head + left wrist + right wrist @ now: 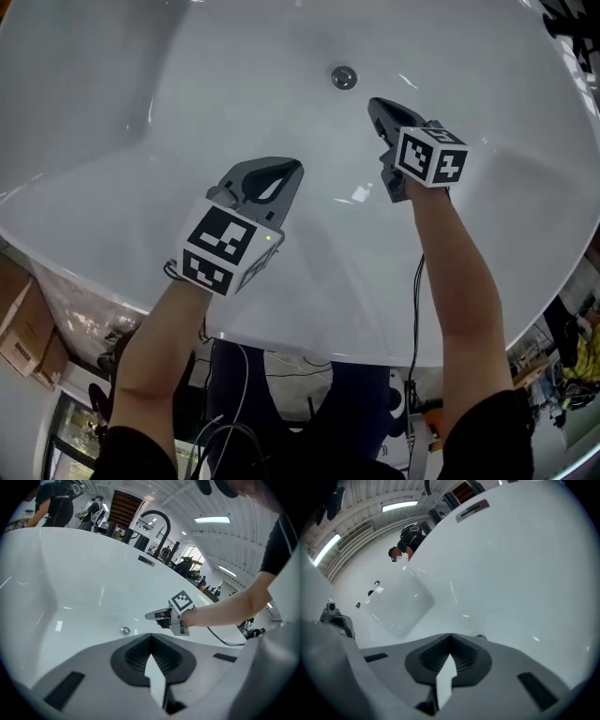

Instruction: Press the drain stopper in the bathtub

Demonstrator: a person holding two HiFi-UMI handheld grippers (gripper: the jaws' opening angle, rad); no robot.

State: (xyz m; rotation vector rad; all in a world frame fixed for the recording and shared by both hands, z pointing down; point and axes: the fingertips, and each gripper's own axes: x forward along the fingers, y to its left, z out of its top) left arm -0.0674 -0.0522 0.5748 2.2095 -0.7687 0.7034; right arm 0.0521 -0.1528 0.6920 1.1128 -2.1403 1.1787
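A round chrome drain stopper (343, 77) sits in the floor of the white bathtub (141, 112). My right gripper (376, 106) is shut and empty, with its tip a short way right of the stopper and just nearer to me, not touching it. My left gripper (293, 169) is also shut and empty, farther back and to the left. In the left gripper view the stopper (124, 631) lies just beyond the shut jaws (150, 635), and the right gripper (153, 616) hovers to its right. The right gripper view shows the stopper (481, 637) peeking over the shut jaws (450, 635).
The tub's near rim (309, 342) runs below my arms, with cables (234, 412) under it. A black arched faucet (158, 517) and an overflow slot (146, 560) are at the far wall. Cardboard boxes (23, 328) stand at the left. People stand in the background.
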